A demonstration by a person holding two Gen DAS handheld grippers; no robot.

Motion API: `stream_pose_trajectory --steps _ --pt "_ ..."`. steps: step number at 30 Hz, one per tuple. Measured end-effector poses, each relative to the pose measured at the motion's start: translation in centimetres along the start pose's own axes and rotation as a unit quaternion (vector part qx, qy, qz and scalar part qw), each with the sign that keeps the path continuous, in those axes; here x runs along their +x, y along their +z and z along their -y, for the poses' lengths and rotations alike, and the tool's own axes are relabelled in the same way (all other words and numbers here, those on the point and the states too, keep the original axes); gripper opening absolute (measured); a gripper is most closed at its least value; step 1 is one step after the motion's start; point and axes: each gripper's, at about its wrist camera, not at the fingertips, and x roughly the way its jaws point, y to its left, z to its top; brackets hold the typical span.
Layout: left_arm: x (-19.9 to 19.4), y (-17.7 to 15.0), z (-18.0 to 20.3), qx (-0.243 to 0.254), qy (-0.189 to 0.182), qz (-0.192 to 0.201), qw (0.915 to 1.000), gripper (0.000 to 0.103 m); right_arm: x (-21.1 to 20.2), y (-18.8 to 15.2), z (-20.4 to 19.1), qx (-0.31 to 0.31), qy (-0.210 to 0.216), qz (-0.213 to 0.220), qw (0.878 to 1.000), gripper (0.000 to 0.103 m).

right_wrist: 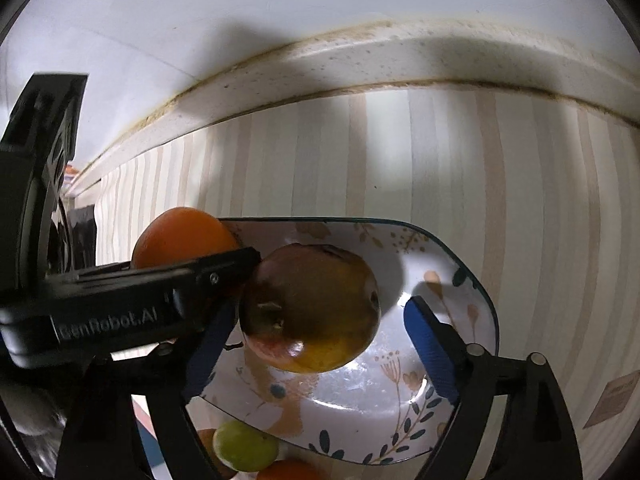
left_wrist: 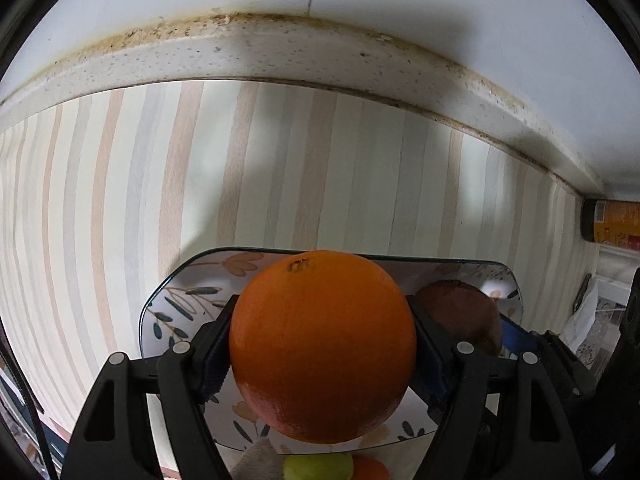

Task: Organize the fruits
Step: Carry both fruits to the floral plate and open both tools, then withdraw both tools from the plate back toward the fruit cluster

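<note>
My left gripper (left_wrist: pixel 322 344) is shut on a large orange (left_wrist: pixel 322 346) and holds it over a floral plate (left_wrist: pixel 176 300). The orange also shows in the right wrist view (right_wrist: pixel 184 236), behind the left gripper's black finger. A brownish red-yellow apple (right_wrist: pixel 312 308) lies on the plate (right_wrist: pixel 440 264); in the left wrist view it shows dark (left_wrist: pixel 460 316) to the right of the orange. My right gripper (right_wrist: pixel 320 340) is open, its blue pads on either side of the apple, apart from it on the right.
The plate sits on a striped countertop (left_wrist: pixel 280 160) against a stained white backsplash (left_wrist: pixel 280 52). A green fruit (right_wrist: pixel 244 446) and small orange fruits (right_wrist: pixel 288 472) lie below the plate's near edge. An orange-labelled jar (left_wrist: pixel 612 224) lies at far right.
</note>
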Motion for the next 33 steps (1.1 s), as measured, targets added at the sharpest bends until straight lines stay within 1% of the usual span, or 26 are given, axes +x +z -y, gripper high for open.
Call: stream_pose_trajectory --steps 1,2,3,6,8,13,16,21,25,28,33 --pt "0.1 0.0 0.0 -0.001 0.003 -0.002 1.0 0.078 0.1 0.0 0.1 0.002 -0.005 -0.003 1.0 0.094" --pt "0.2 0.0 0.6 -0.002 0.005 0.004 1.0 0.086 0.0 -0.1 0.2 0.004 -0.01 -0.003 1.0 0.095" --pt "-0.1 0.1 0.7 -0.001 0.009 0.015 0.9998 0.087 0.0 -0.2 0.2 0.004 -0.015 -0.004 1.0 0.095" --pt "-1.7 0.2 1.1 -0.003 0.005 0.042 0.9991 0.088 -0.4 -0.5 0.1 0.005 -0.03 -0.004 1.0 0.095" --pt "-2.7 0.0 1.1 -0.005 0.004 0.055 0.9985 0.089 -0.9 -0.8 -0.1 0.003 -0.049 -0.002 0.999 0.096" --pt "-4.5 -1.7 0.8 -0.005 0.03 0.08 0.9963 0.089 -2.4 -1.8 -1.4 -0.008 -0.106 0.017 0.994 0.096" --pt "-5.5 -3.3 0.2 -0.011 0.043 0.098 0.9942 0.089 -3.5 -2.7 -2.0 -0.015 -0.127 0.022 0.992 0.096" --pt "-7.6 -6.8 -1.3 -0.012 0.049 0.123 0.9911 0.089 -5.6 -4.9 -2.5 -0.014 -0.133 0.033 0.991 0.096" --pt "-9.6 -9.4 -2.0 -0.004 0.053 0.142 0.9884 0.089 -7.4 -7.3 -3.6 -0.017 -0.146 0.052 0.988 0.096" --pt "-11.8 -11.8 -2.7 0.008 0.064 0.169 0.9835 0.089 -9.2 -9.7 -4.6 -0.017 -0.152 0.072 0.986 0.096" --pt "-14.4 -15.9 -3.0 0.027 0.078 0.206 0.9751 0.089 -12.1 -13.6 -6.0 -0.019 -0.157 0.105 0.982 0.096"
